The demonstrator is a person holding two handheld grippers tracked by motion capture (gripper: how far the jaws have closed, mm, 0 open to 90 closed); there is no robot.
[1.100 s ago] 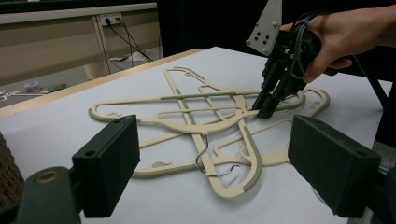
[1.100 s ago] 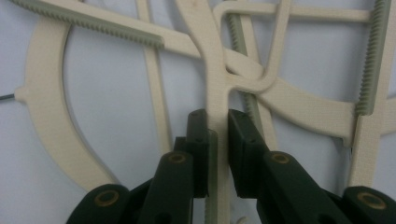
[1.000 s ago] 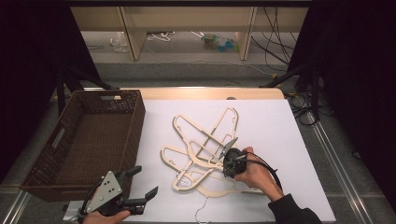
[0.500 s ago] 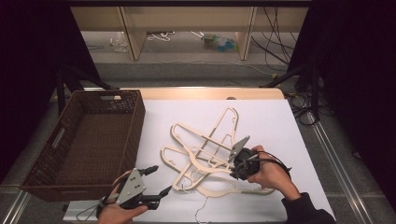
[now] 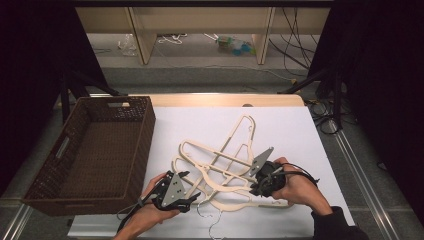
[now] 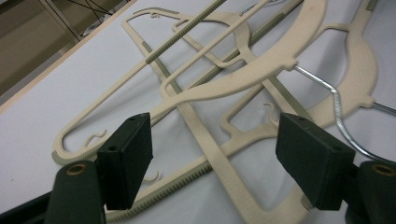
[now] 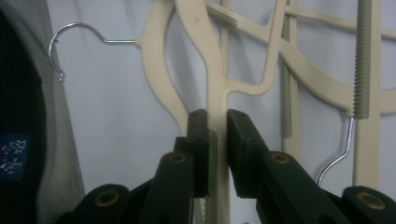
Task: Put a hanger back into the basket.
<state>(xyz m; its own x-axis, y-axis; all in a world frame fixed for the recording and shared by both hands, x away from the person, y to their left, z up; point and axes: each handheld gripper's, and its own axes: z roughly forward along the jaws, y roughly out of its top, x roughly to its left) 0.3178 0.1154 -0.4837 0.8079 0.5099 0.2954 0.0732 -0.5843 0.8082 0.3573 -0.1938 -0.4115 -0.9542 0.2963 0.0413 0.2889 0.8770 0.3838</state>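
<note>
At the bottom of the high view, left of centre, the left gripper (image 5: 187, 192) sits low over the white table (image 5: 295, 125), held by the left hand (image 5: 150, 210), its tips at the lower-left edge of the hanger pile (image 5: 220, 165). Its jaws have just been closing a little but stand wide apart — in the left gripper view the two black pads (image 6: 126, 165) frame crossed cream bars of the hangers (image 6: 224, 93) without pressing on any of them. A wire hook (image 6: 327, 93) runs across the right of that view, just past the right pad.

Lower right of the high view, the right gripper (image 5: 257, 186) is in the right hand (image 5: 295, 187), at the right edge of the same pile. Its jaws are clamped together on one thin cream hanger bar (image 7: 217, 102) — the right gripper view shows both pads (image 7: 198, 140) pressing the bar from either side. Upper left of that view, a metal hook (image 7: 70, 42) sticks out from another hanger's neck.

Farther up, the pile spreads over the middle of the table, several cream hangers overlapping and tangled, one reaching toward the upper centre.

On the left of the high view, the brown wicker basket (image 5: 55, 165) sits beside the pile, apart from it, on the table's left side.
</note>
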